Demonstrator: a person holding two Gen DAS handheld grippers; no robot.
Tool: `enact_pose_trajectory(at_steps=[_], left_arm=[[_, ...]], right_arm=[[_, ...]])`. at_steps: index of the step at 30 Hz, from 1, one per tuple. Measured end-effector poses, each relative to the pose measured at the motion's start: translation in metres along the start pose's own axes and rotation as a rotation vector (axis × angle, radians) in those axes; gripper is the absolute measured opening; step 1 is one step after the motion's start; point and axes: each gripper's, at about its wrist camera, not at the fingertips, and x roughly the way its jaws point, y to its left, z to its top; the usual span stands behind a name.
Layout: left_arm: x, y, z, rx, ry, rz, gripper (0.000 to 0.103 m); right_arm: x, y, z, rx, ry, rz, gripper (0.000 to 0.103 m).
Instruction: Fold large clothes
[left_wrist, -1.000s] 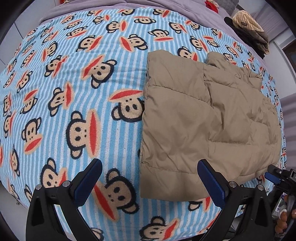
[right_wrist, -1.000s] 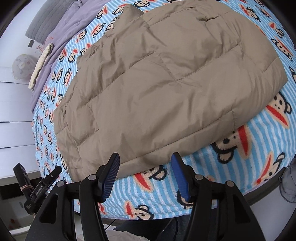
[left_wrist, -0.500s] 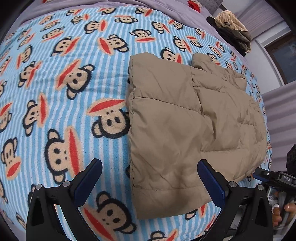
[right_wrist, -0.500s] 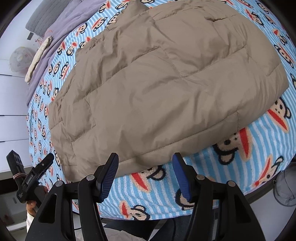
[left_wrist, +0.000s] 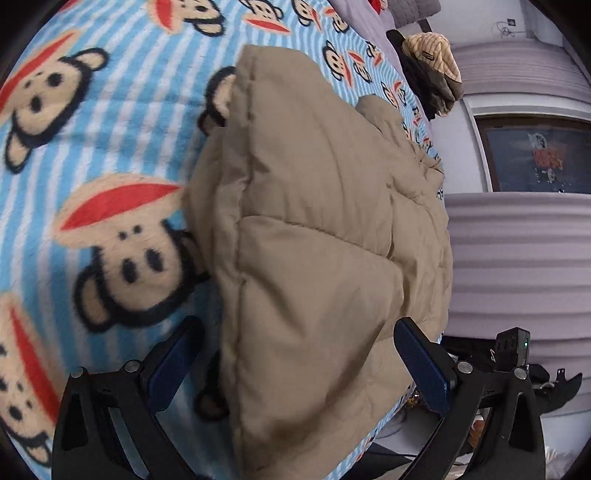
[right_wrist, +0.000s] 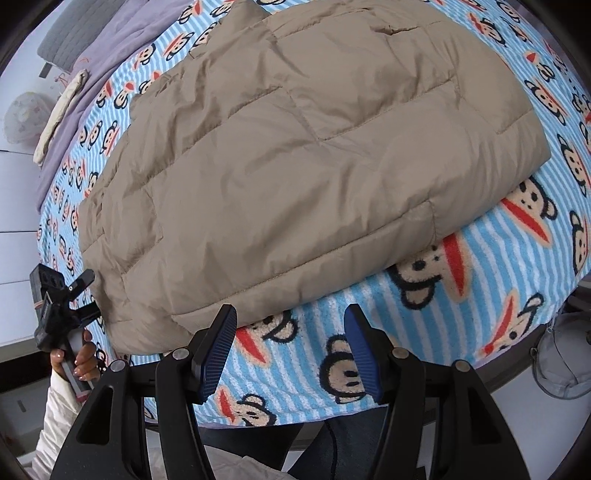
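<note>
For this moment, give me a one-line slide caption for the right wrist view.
Open right gripper hovers at the near hem of a tan quilted jacket on a monkey-print blanket; left gripper sits at its corner.

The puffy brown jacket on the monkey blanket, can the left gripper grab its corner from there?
Probably yes. The left gripper is open, its fingers straddle the jacket corner at the blanket edge, and nothing lies in between.
</note>
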Motion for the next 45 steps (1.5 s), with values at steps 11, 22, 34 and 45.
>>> enact_pose_trajectory(at_steps=[11, 22, 34, 45], left_arm=[[0.049, -0.043, 0.01, 0.178, 0.079, 0.208, 0.074], [0.023, -0.13, -0.002, 0.233, 0.021, 0.349, 0.023], [0.022, -0.284, -0.013, 0.258, -0.073, 0.363, 0.023], [0.115, -0.405, -0.012, 0.326, -0.027, 0.511, 0.028]], right_arm=[[-0.012, 0.016, 0.013, -0.057, -0.028, 0.008, 0.064], [-0.013, 0.04, 0.07, -0.276, -0.152, 0.006, 0.023], [0.048, 0.036, 0.142, -0.343, -0.081, 0.167, 0.022], [0.055, -0.015, 0.172, -0.188, 0.051, 0.382, 0.016]])
